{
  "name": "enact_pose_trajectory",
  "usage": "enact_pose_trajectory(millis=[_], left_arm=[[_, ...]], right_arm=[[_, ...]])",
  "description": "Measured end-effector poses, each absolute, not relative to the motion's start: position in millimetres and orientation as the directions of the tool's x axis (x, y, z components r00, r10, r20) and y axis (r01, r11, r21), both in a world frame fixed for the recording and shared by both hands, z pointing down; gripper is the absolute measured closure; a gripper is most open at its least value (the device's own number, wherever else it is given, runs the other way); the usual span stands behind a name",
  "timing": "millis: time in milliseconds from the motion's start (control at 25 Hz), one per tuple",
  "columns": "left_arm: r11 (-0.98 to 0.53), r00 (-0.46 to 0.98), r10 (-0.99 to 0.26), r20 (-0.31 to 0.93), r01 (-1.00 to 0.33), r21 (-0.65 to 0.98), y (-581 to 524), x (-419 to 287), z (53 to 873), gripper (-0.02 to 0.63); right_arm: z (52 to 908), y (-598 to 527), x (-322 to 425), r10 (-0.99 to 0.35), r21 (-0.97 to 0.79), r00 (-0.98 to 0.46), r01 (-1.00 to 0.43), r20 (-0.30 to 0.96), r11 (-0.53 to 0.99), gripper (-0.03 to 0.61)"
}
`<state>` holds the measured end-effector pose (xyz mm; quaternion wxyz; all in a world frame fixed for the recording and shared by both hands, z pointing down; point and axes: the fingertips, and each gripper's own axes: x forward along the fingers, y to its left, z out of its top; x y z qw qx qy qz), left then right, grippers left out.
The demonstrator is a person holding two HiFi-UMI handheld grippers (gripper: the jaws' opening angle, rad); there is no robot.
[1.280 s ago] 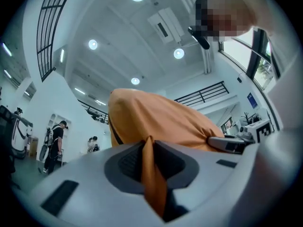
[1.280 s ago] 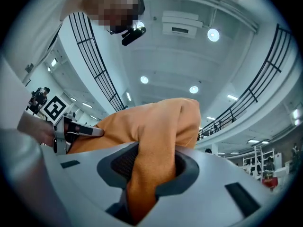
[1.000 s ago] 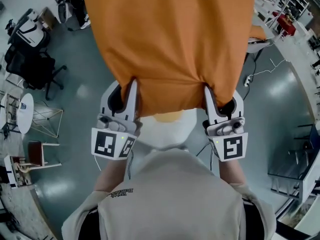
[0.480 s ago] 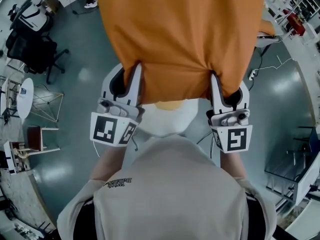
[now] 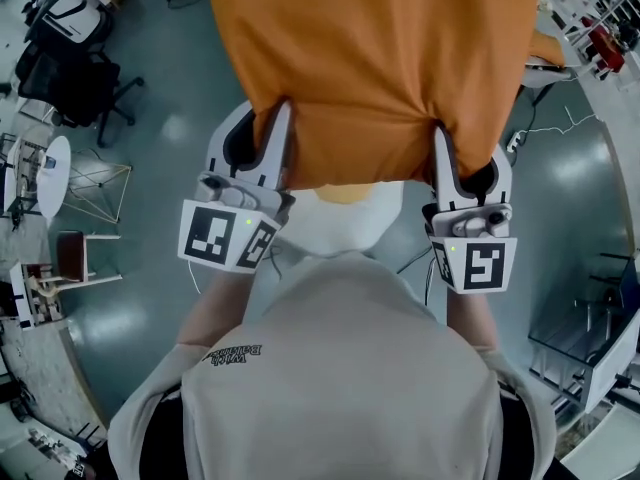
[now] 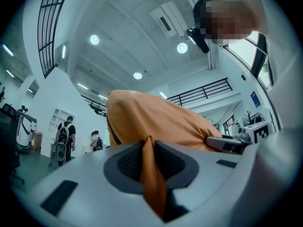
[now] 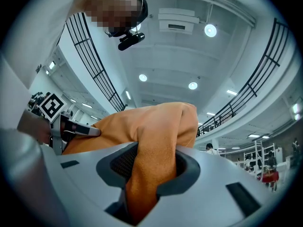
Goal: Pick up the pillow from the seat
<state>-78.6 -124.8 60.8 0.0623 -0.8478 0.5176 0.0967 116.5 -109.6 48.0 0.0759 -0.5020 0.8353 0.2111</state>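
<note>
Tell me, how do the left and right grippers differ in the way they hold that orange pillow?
The left gripper pinches only a thin fold of the pillow, its jaws nearly together; the right gripper clamps a thicker bunch, its jaws wider apart. In the head view the left gripper is turned so two marker faces show, while the right gripper shows one. Both grip the pillow's near edge.

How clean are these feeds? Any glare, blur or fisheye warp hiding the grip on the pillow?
Head view: evenly lit and sharp, edges bowed by the wide lens, pillow filling the top. Left gripper view: strong fisheye, ceiling lights bright but not washing out, pinched fabric between the jaws clear. Right gripper view: same warp, one bright lamp, the gripped fold sharp.
</note>
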Motion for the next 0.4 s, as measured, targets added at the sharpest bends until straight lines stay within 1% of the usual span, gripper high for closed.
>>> enact_pose_trajectory(millis=[400], left_arm=[[-0.441, 0.431, -0.876, -0.218, -0.898, -0.005, -121.8, -80.1, 62.9, 0.557]], right_arm=[[50.8, -109.7, 115.4, -0.807, 0.267, -0.485, -0.871, -0.336, 0.412, 0.443]])
